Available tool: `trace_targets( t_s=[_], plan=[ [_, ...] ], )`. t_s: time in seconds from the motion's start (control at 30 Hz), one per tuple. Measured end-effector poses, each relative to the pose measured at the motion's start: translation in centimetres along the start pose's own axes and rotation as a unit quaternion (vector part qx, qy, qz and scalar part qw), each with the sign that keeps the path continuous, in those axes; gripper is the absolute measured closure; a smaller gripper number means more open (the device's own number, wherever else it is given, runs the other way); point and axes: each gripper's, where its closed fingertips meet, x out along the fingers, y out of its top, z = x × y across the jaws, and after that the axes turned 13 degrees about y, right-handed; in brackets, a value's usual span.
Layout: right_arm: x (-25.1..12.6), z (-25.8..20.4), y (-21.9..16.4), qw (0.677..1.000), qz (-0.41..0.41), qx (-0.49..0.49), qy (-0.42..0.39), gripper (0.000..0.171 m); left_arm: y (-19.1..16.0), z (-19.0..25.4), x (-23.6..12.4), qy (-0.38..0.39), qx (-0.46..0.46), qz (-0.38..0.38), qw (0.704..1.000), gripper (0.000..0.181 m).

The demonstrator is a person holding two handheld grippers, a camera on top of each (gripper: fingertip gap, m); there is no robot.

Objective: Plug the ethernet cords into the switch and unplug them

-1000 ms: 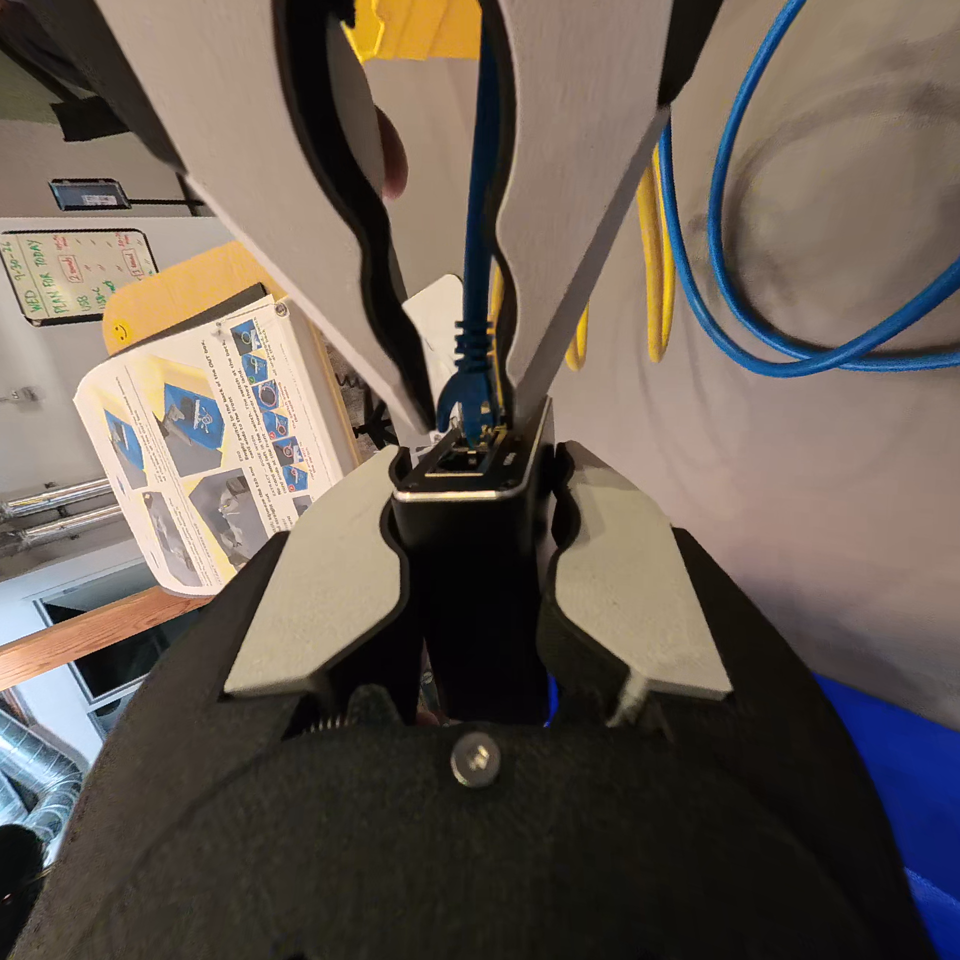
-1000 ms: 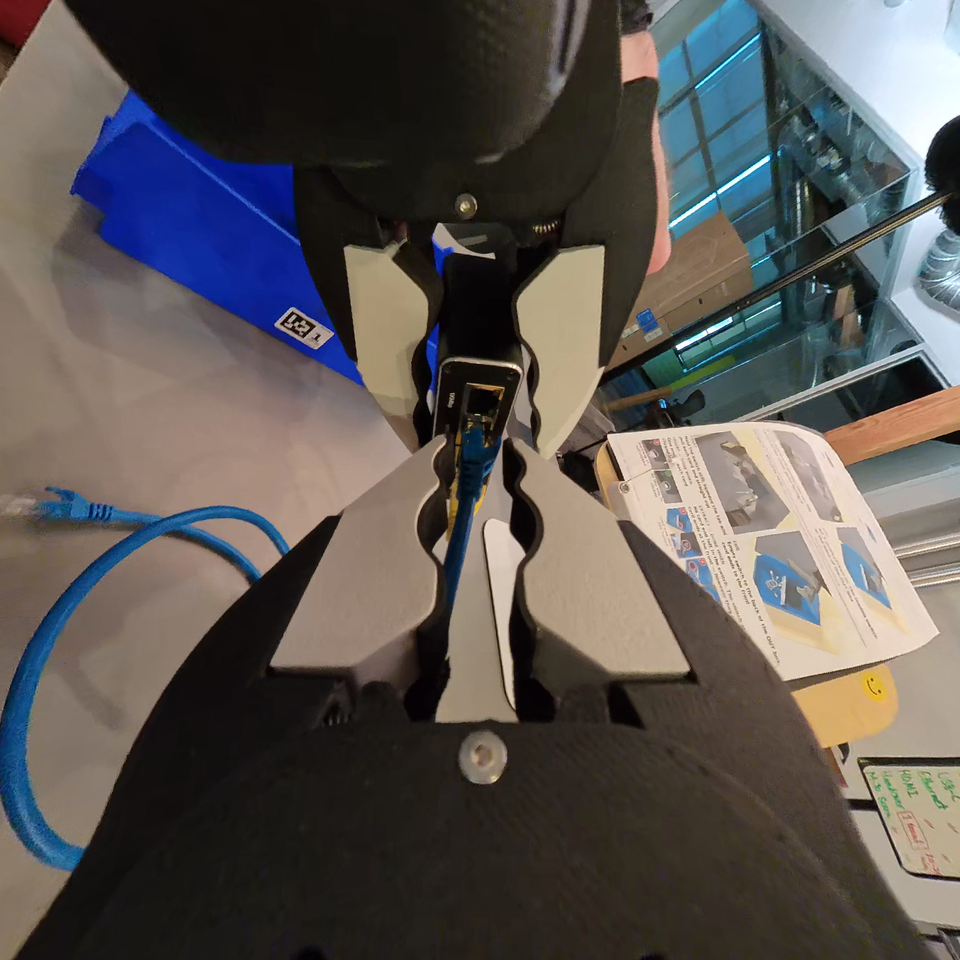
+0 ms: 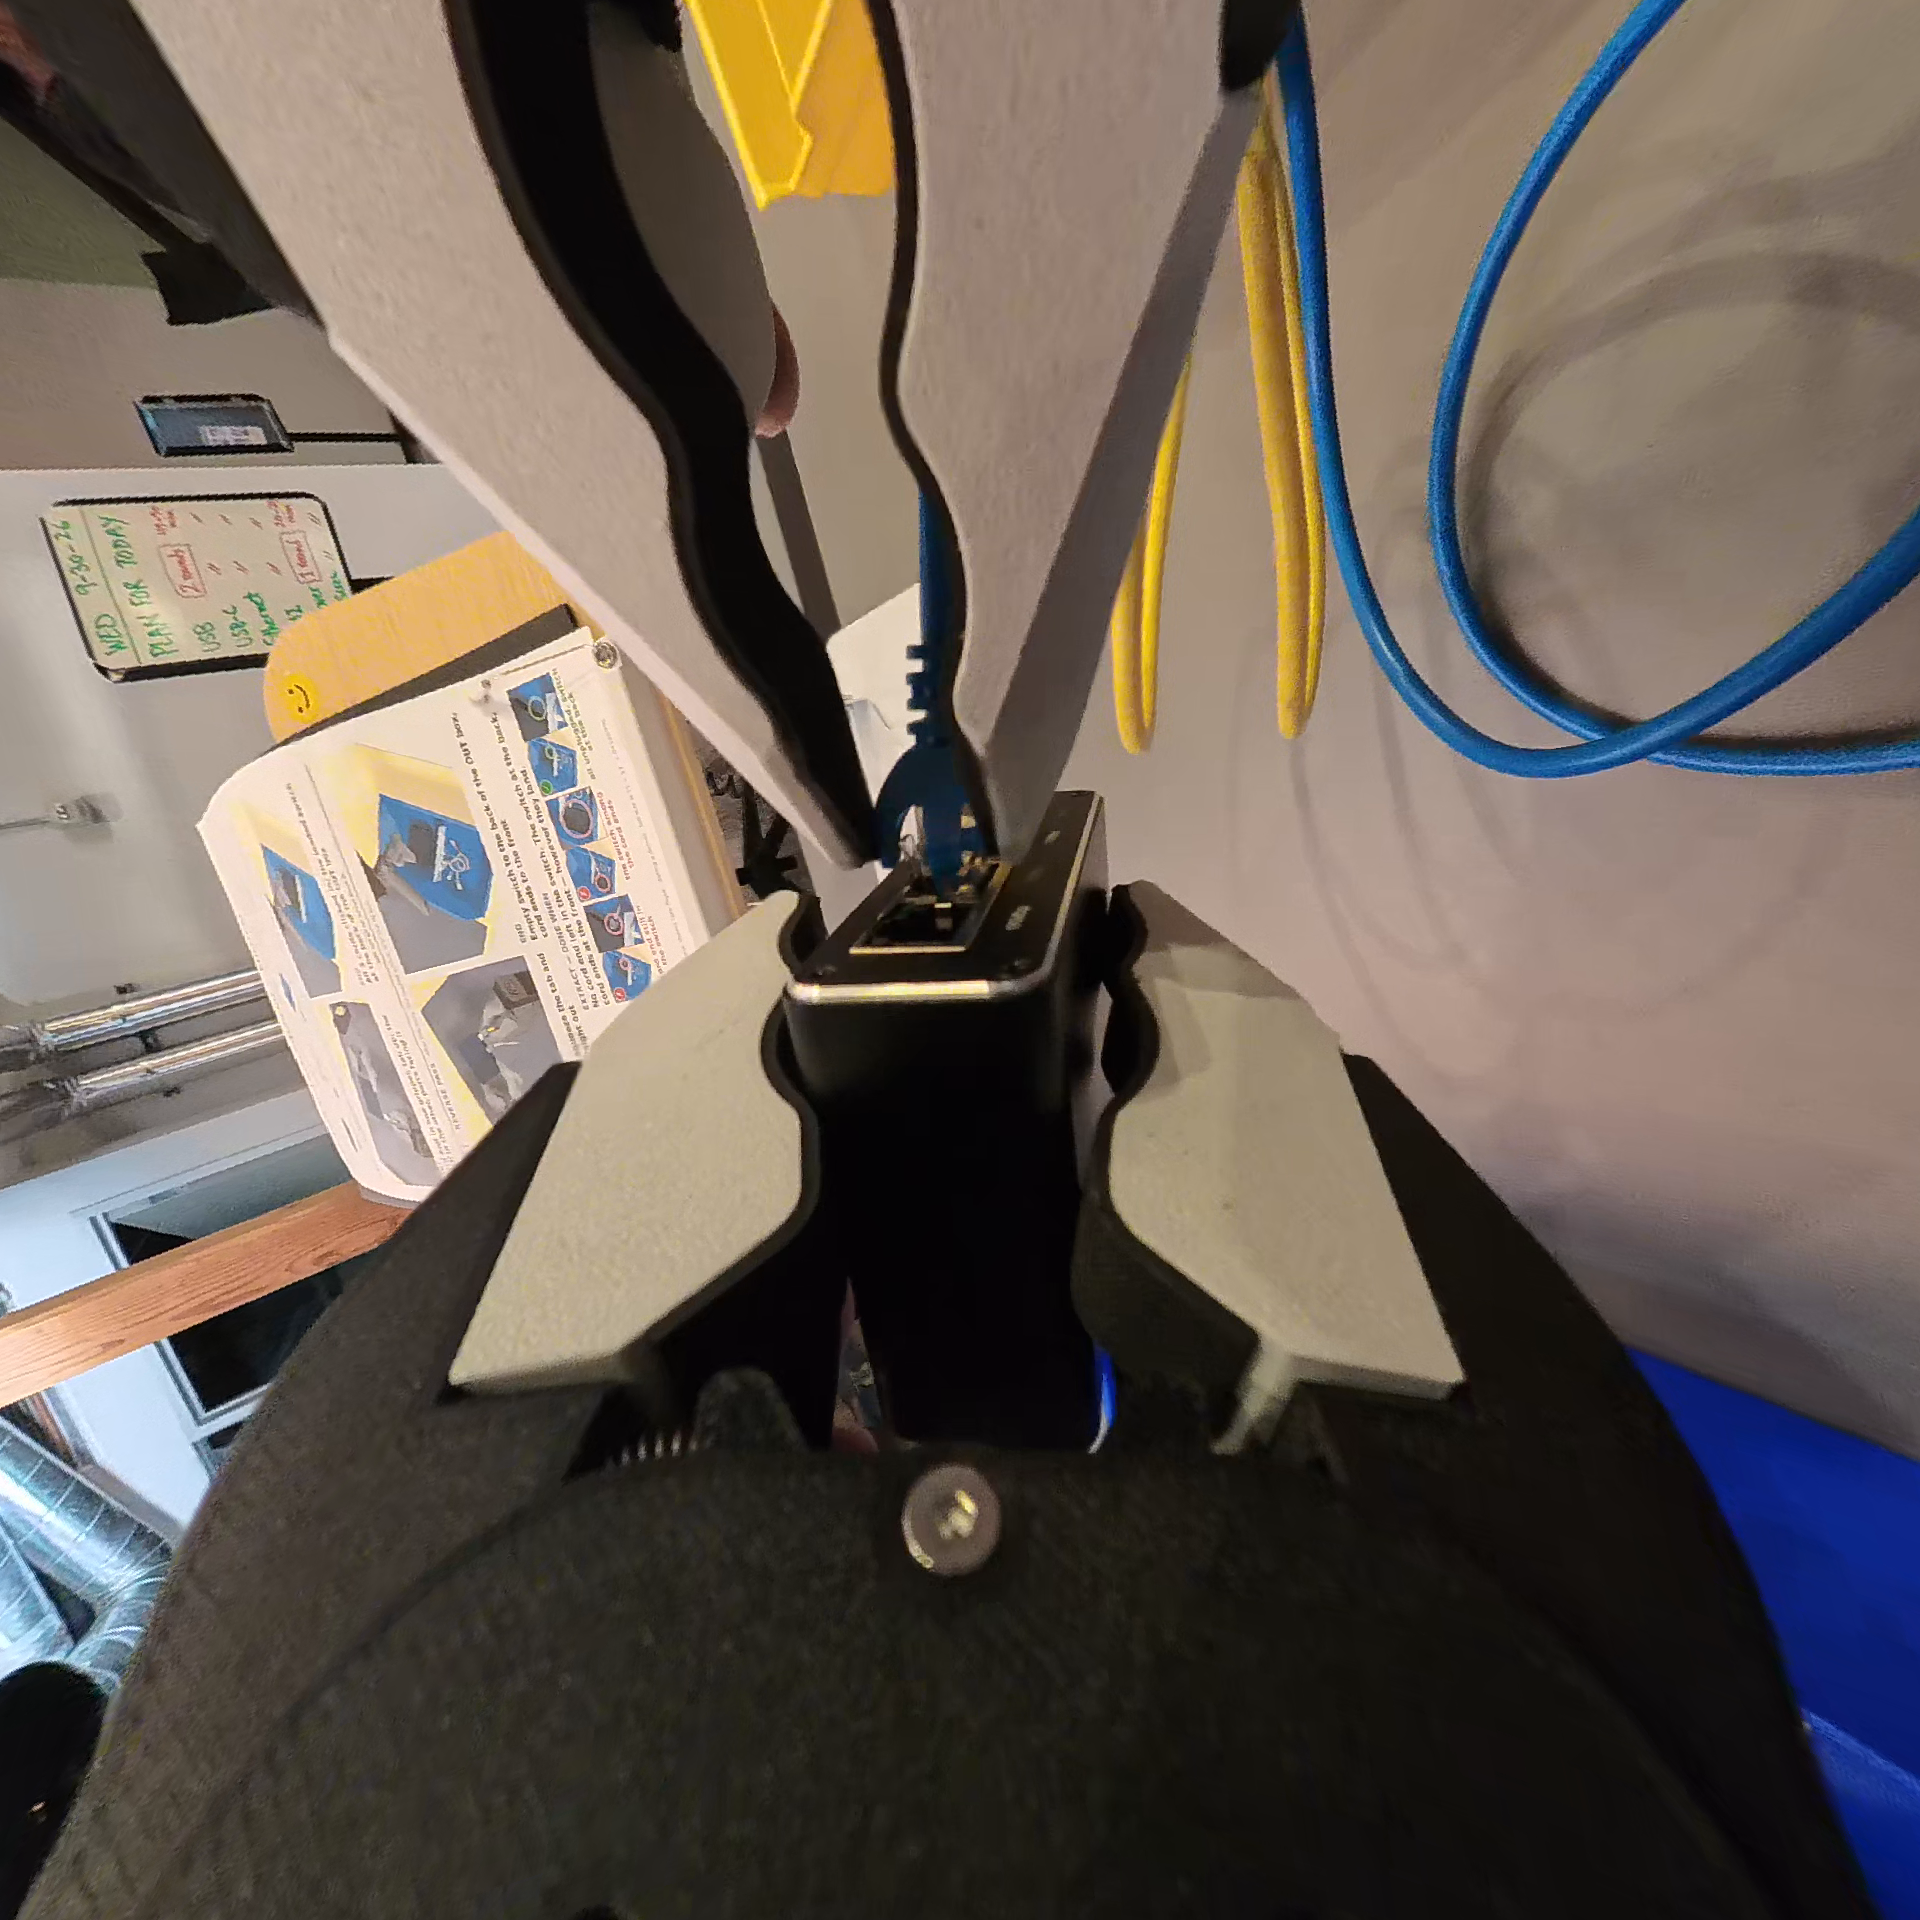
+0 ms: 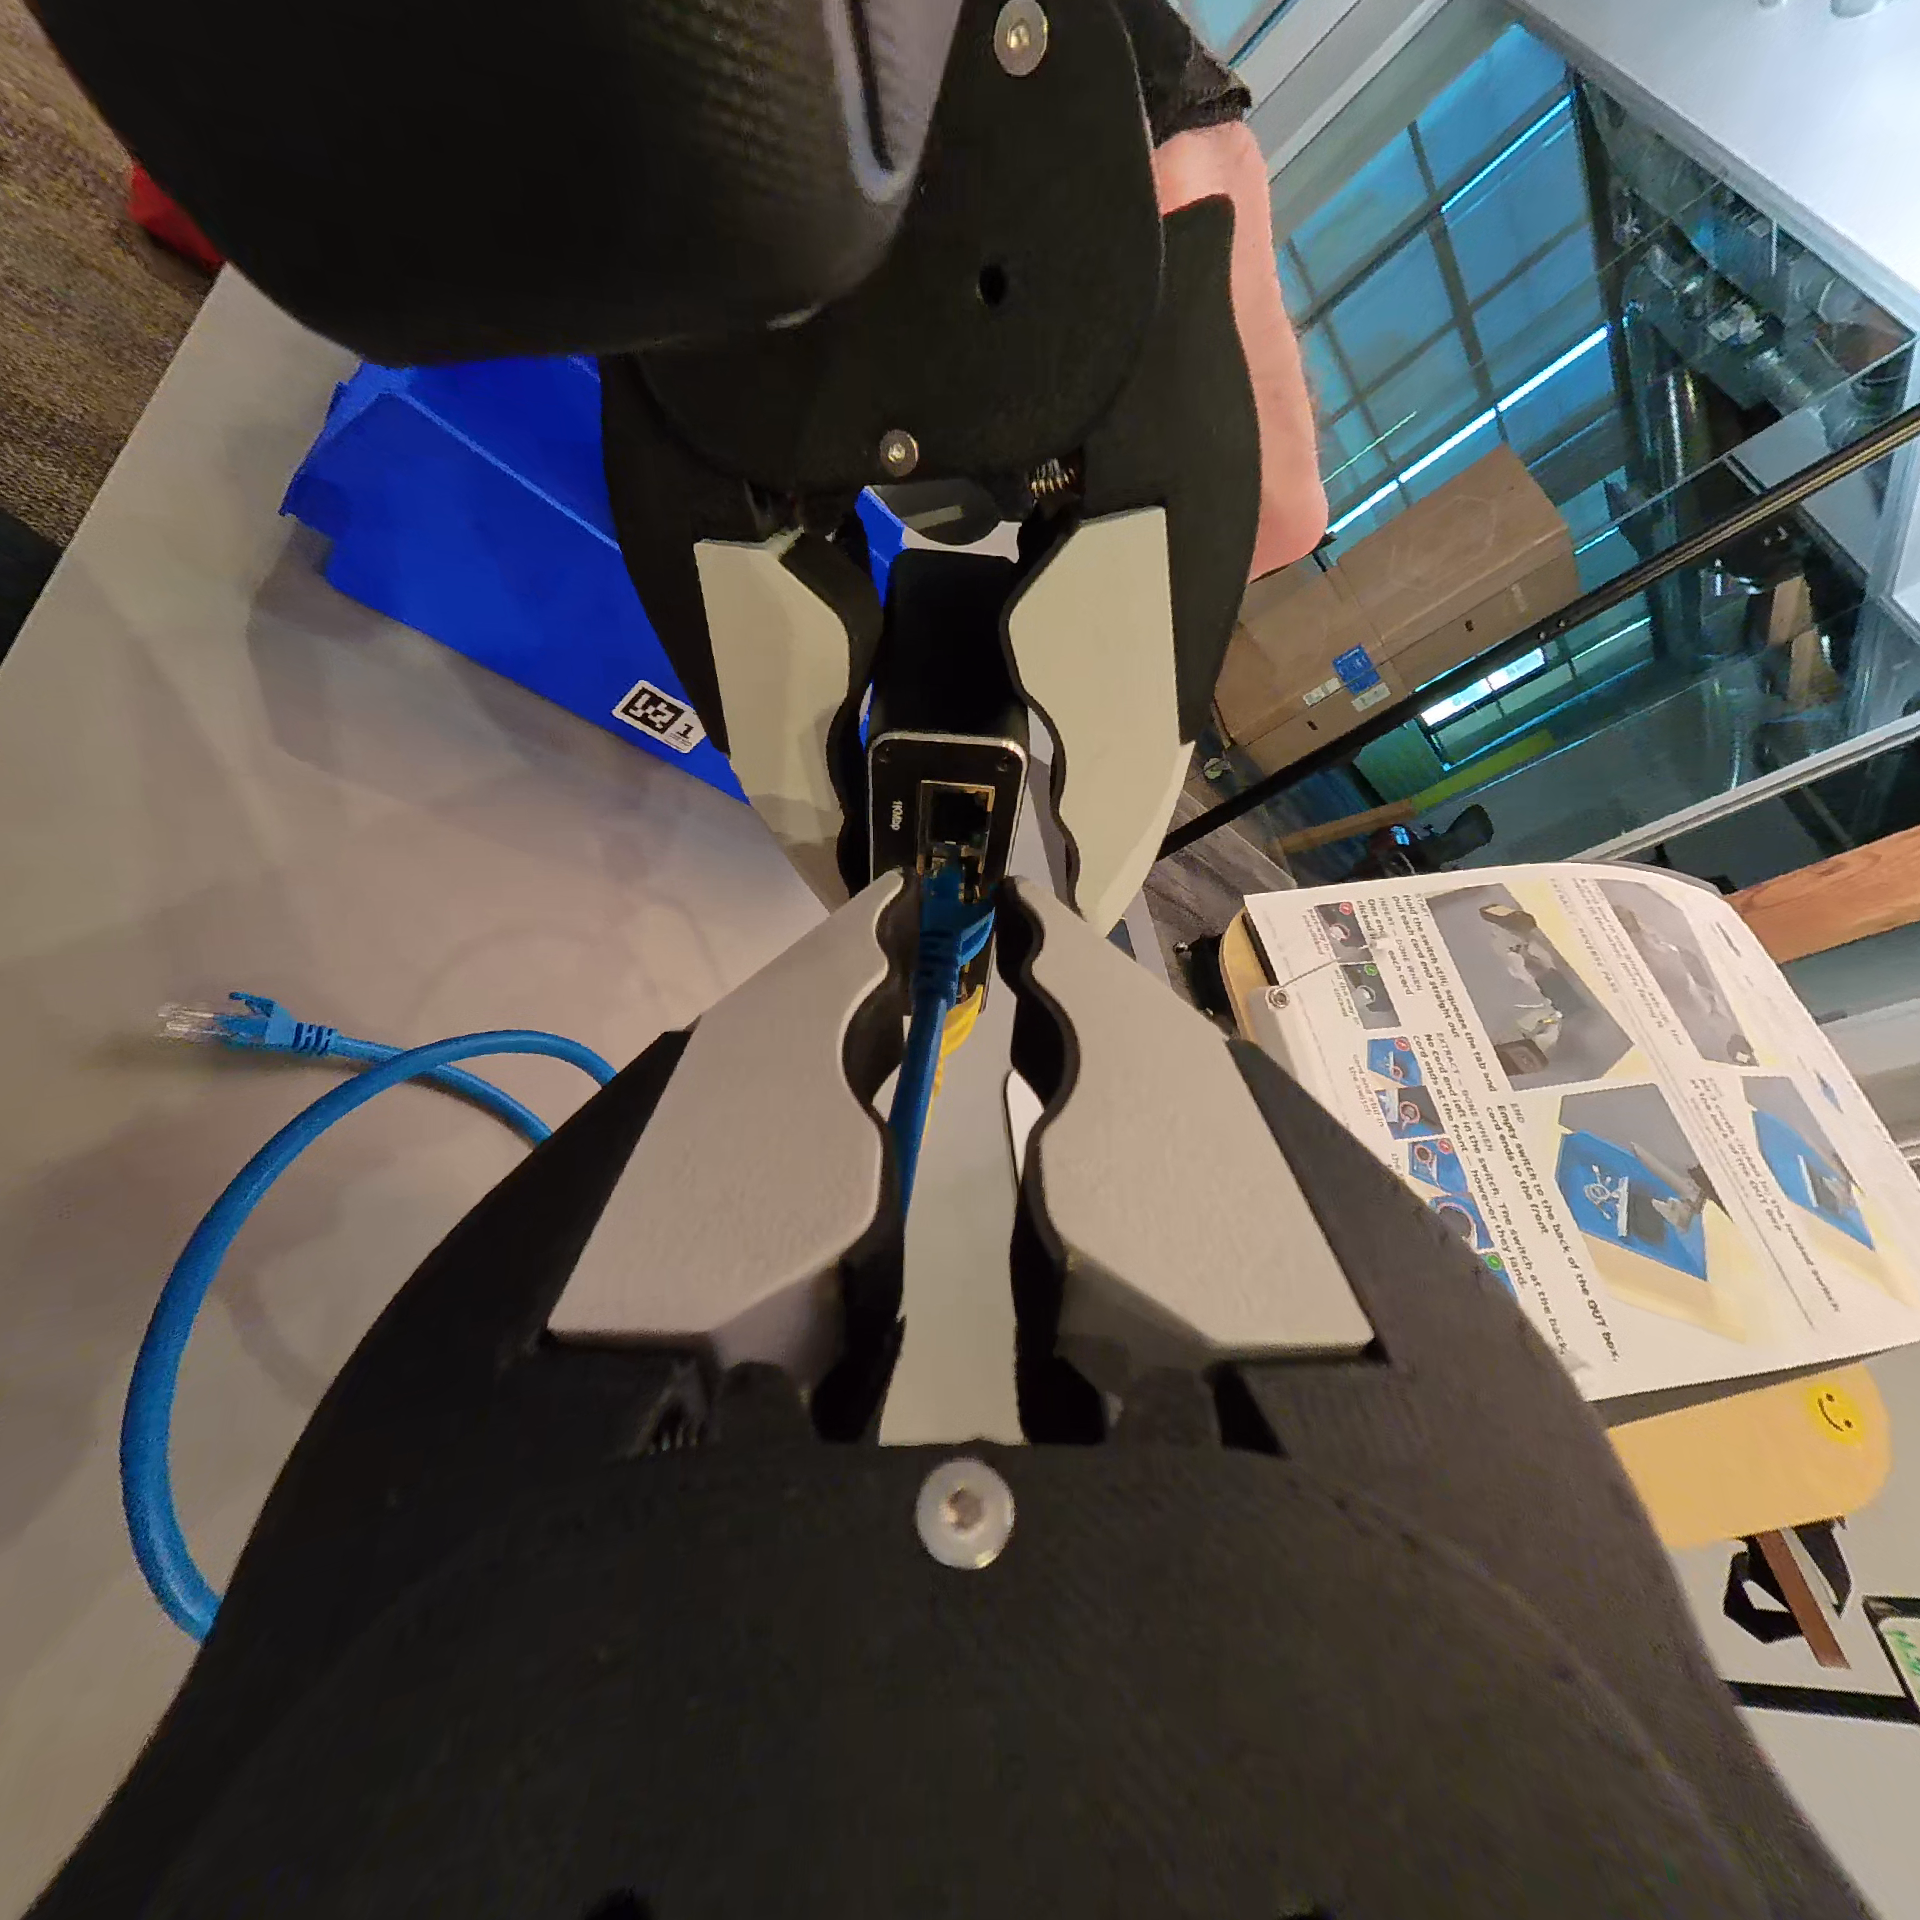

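Insertion is judged under way: the switch [image 3: 940,1049] is pinched in the left claw [image 3: 945,935]; the blue cord's plug [image 4: 951,909] is pinched in the right claw [image 4: 945,904] at one port; the neighbouring port is seen empty; unplugging remains.

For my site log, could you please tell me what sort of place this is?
Probably an office or lab workspace: a grey table, a printed instruction sheet, a whiteboard, and glass railings over an atrium.
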Motion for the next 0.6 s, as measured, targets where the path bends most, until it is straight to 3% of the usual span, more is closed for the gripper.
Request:
trace_targets(
  t_s=[0.6],
  plan=[
    [-0.5, -1.3, 0.0, 0.997, 0.001, 0.032, 0.068, 0.164, 0.8, 0.5, -0.1, 0.003, 0.013, 0.017, 1.0, 0.13]
  ],
)
